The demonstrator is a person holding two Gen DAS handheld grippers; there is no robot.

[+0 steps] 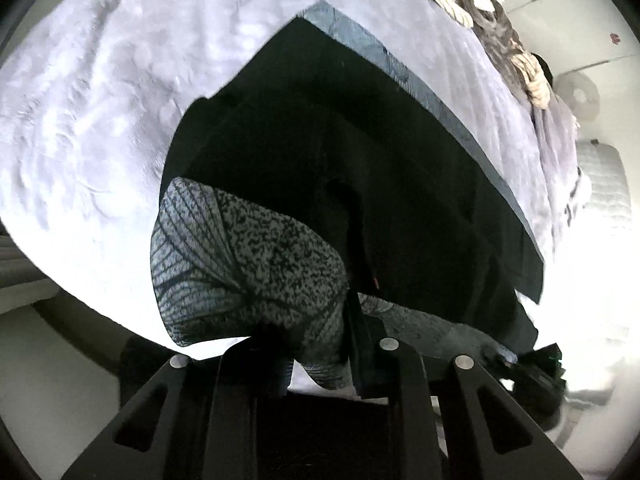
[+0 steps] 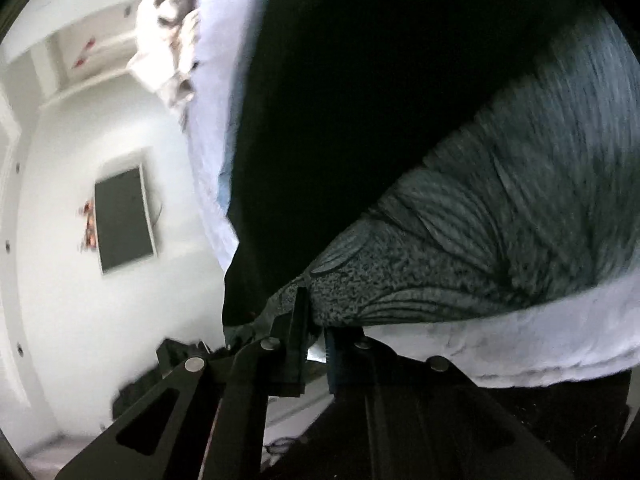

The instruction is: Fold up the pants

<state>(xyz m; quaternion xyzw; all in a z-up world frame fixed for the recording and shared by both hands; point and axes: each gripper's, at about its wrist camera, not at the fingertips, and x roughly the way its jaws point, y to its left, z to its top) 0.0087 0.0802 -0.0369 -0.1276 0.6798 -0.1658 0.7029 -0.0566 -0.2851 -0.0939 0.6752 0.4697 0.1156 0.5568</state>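
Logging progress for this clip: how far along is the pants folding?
Early. The pants lie spread on the blanket, no finished fold showing. In hand: left gripper and right gripper both pinch the patterned near edge. Left: carrying that edge over and flattening.

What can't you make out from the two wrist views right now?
- Left wrist: the pants are near black, so folds and seams are lost in shadow.
- Left wrist: the right gripper is washed out by glare at the bed's edge.
- Right wrist: motion blur smears the patterned fabric.
- Neither view shows the whole garment; the frame edges and the left gripper cut it off.
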